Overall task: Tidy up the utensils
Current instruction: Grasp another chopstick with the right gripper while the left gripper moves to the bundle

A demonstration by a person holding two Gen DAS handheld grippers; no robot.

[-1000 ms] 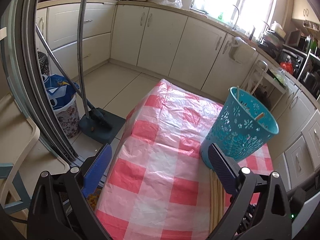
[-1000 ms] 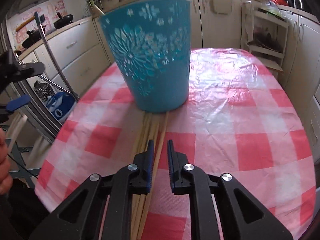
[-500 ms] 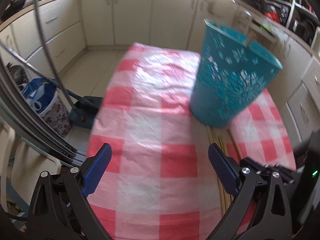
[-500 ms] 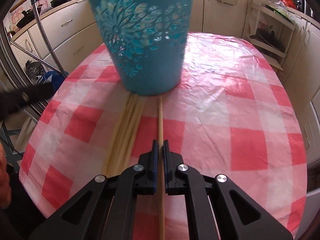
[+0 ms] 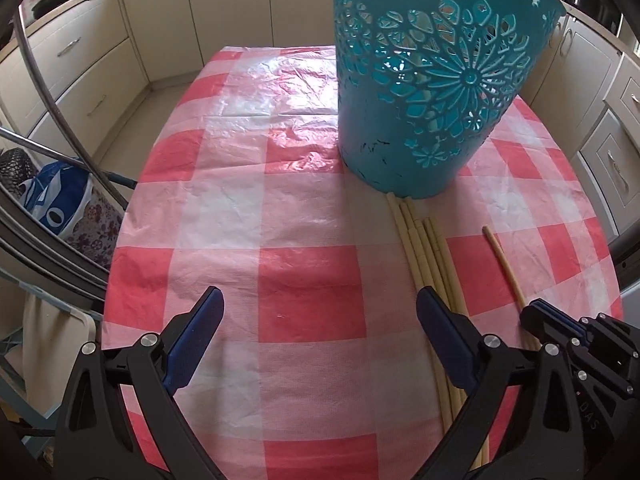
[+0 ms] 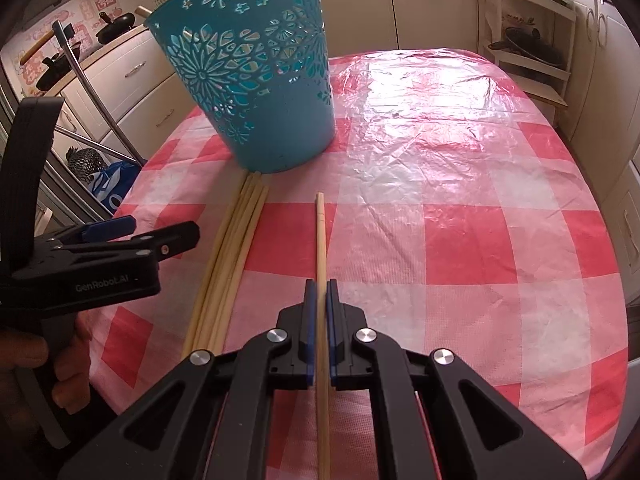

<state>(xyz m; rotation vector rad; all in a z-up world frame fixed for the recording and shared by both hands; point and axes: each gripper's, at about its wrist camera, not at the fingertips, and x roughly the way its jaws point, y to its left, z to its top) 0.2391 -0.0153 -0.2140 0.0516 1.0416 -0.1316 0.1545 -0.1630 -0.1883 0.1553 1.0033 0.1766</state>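
Chopstick [image 6: 320, 236] pulled off bundle [image 6: 230, 248] | right jaws grip it | left jaws open, table edge [image 5: 116, 240] near

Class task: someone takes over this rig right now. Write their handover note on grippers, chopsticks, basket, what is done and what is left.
Right gripper: shut on one chopstick, apart from the rest.
Left gripper: open, empty, over the tablecloth.
Bundle: lying on the cloth, ends at the foot of the basket.
Done: one stick gripped; at least one more stick seems to be in the basket already.
Left: drop the held stick into the basket, then the bundle.
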